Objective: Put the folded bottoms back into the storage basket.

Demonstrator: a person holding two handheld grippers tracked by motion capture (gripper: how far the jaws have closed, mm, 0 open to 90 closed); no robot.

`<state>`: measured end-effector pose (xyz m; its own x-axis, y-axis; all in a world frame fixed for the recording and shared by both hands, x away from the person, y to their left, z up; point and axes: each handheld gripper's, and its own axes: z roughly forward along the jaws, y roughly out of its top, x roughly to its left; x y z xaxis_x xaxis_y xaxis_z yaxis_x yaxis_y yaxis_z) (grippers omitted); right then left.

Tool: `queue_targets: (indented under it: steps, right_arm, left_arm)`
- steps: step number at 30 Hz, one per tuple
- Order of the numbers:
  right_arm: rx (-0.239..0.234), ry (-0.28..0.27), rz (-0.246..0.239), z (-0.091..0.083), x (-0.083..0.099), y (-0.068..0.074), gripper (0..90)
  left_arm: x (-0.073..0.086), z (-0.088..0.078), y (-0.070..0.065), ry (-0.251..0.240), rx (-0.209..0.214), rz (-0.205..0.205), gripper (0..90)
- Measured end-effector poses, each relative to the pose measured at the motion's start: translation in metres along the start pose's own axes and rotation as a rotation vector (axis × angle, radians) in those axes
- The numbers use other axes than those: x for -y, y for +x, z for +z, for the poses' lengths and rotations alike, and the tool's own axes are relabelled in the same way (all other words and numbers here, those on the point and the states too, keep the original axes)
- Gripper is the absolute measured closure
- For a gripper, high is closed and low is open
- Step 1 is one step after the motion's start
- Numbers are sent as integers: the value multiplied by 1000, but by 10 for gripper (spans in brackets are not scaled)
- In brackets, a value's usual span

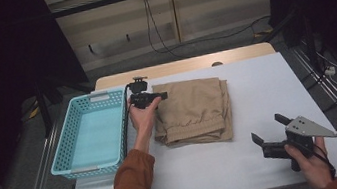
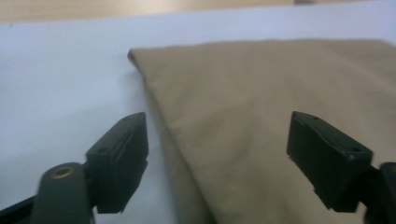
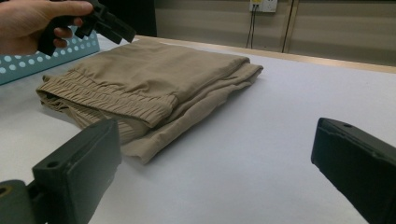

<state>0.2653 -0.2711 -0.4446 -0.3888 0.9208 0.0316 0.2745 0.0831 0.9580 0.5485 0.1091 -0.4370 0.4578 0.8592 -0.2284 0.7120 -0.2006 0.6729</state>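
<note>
Straddling the folded trousers' (image 2: pixel 261 130) far-left corner, the left gripper's (image 2: pixel 217 158) fingers stand wide apart, gripping nothing.

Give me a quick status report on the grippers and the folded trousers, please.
Left gripper open at folded trousers far corner. Right gripper open, idle. Basket empty. Nothing blocking.
</note>
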Motion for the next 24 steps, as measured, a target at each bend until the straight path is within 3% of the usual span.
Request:
queue_targets:
  steps: [9,12,16,24]
  right_arm:
    - [1,6,7,0,1,-1,17]
    - [-4,7,5,1,1,-1,17]
    - [-6,7,6,1,0,0,17]
    - [-8,8,6,0,1,0,14]
  left_arm:
    - [4,8,13,7,-20,-58,361]
    - [6,13,13,23,-36,-46,368]
    - [8,18,10,10,-66,-12,398]
    - [9,22,10,-24,-65,-9,457]
